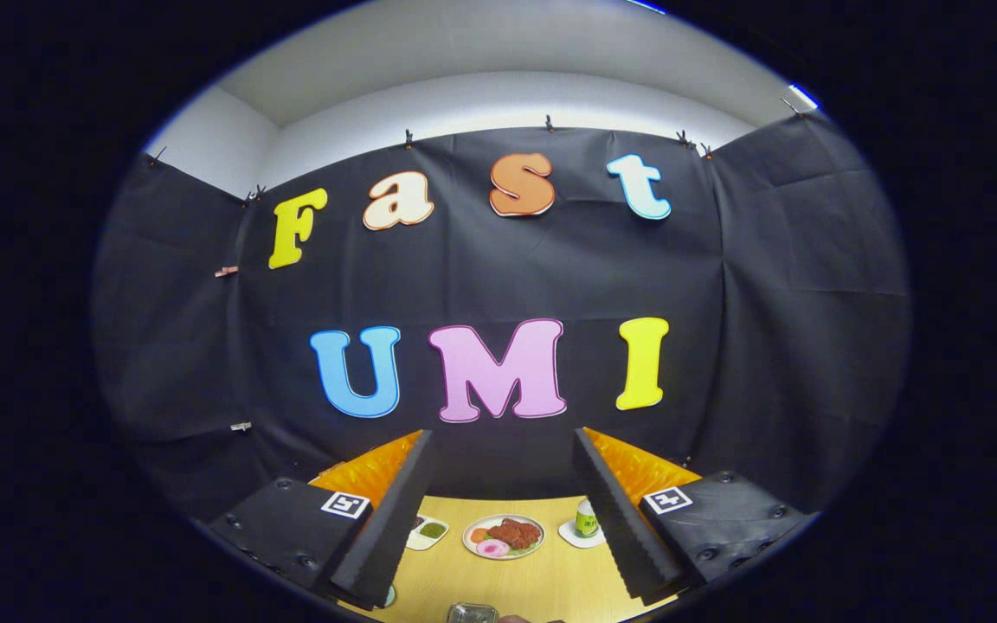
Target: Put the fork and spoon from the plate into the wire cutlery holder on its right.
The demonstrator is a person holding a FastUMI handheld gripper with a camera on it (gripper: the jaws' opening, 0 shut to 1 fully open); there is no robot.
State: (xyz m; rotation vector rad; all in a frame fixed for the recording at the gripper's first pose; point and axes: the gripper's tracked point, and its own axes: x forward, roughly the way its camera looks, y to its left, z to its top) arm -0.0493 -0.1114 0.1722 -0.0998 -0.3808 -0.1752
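Pale wooden tabletop (498, 580) carries a round white plate of food (504, 536) and a small green jar (586, 518). Above it, the gripper (503, 519) is held level, fingers spread wide, grasping nothing.

My gripper (498, 510) is held up high with its fingers spread wide, nothing between them; beyond them sits the wooden table (542, 584); a plate of food (504, 536) is in the middle, a small sauce dish (427, 531) to its left, a green can (586, 518) on a white coaster (575, 536) to its right; something metallic (472, 613) sits nearest me, too cut off to tell what it is.
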